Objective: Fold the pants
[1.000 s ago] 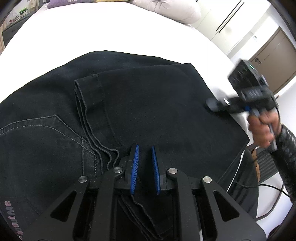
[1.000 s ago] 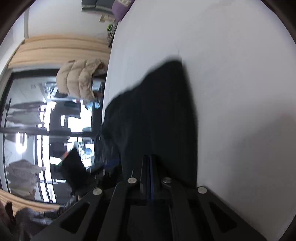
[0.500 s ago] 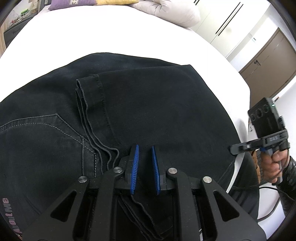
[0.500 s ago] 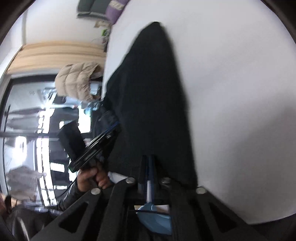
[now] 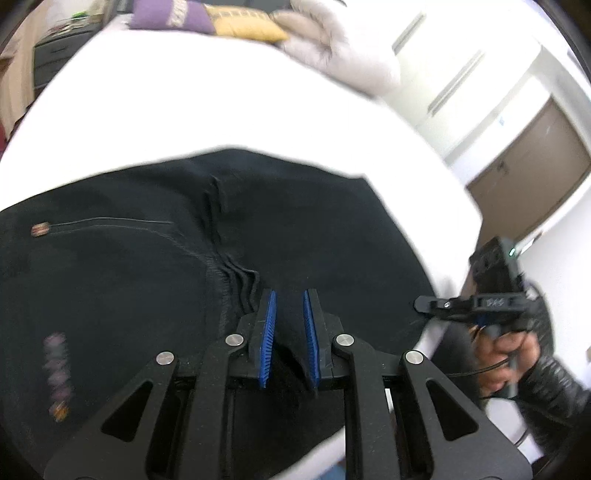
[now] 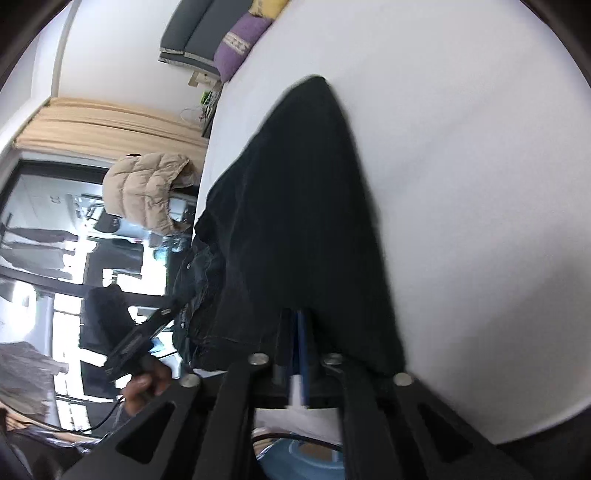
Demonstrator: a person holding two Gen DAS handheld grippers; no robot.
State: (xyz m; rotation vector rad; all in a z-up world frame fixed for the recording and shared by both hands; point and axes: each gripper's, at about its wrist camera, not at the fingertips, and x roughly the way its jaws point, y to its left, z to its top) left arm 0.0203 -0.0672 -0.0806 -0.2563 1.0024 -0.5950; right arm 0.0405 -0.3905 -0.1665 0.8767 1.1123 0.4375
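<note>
Black pants (image 5: 147,266) lie folded on a white bed (image 5: 221,99), with the hems lying across the seat. My left gripper (image 5: 290,306) hovers low over the near edge, its blue pads apart and nothing between them. My right gripper (image 5: 424,305) shows at the pants' right edge in the left wrist view. In the right wrist view the right gripper (image 6: 295,321) has its pads together at the edge of the pants (image 6: 303,206); no cloth shows between them. The left gripper's body (image 6: 136,336) shows beside the pants there.
Purple and yellow cushions (image 5: 173,18) and a pale puffy jacket (image 5: 340,51) lie at the bed's far side. The bed's edge runs close on the right (image 5: 476,229). A tan jacket on a chair (image 6: 147,192) stands beyond the bed's other side.
The right gripper has left the top of the pants and moved down to their right edge. The left gripper has shifted right and tilted up, so more of the bed shows.
</note>
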